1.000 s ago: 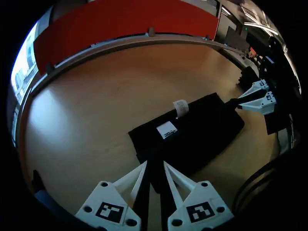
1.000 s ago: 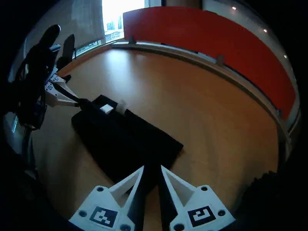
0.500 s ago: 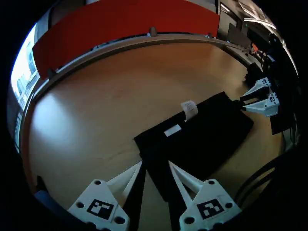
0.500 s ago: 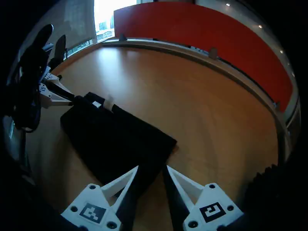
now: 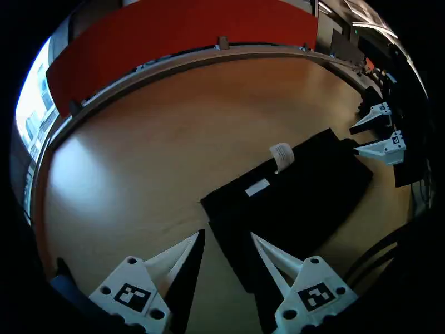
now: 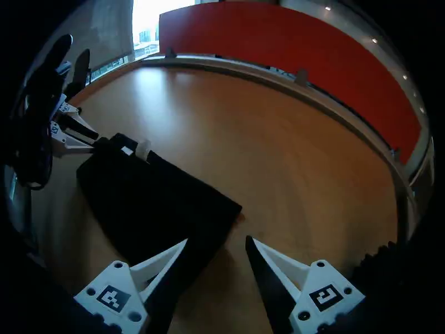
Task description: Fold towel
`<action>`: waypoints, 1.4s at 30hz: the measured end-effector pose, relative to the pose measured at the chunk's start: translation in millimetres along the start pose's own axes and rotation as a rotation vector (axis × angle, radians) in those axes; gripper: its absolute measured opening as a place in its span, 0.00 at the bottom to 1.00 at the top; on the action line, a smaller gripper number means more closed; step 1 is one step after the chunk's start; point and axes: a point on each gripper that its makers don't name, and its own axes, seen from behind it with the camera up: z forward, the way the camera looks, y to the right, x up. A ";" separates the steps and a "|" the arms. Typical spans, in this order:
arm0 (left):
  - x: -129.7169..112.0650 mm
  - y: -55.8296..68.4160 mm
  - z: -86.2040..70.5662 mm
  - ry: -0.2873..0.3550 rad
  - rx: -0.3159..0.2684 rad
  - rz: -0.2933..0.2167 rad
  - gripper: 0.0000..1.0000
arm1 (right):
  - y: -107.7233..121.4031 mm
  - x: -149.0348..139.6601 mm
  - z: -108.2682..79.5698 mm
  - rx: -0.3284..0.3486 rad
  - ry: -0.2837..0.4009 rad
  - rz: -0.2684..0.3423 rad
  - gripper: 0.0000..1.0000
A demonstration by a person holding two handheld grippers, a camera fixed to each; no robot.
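Fingers (image 5: 167, 260) of the left gripper (image 5: 225, 234) stand wide apart and press on nothing. Those of the right gripper (image 6: 217, 239) are spread just as wide. Both grippers point low across the wooden counter (image 5: 139, 145), one from each end of the towel (image 5: 289, 195). The towel is black, folded into a rectangle, and lies flat on the counter. A corner of it sits in the gap between each pair of fingers, unpinched. Along the towel's far edge in the left gripper view, a curled white tag (image 5: 282, 156) sticks up, with a small flat label (image 5: 257, 187) near it.
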 end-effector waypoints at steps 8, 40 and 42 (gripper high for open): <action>7.7 -10.9 4.5 0.000 0.026 0.024 0.56 | 11.2 14.6 5.1 -0.020 0.019 0.007 0.71; 34.4 -42.7 -10.6 0.054 0.104 0.013 0.92 | 39.4 37.7 5.6 -0.074 0.052 -0.023 0.90; 34.5 -42.2 -12.6 0.057 0.101 0.010 0.92 | 38.8 37.9 4.1 -0.074 0.055 -0.024 0.95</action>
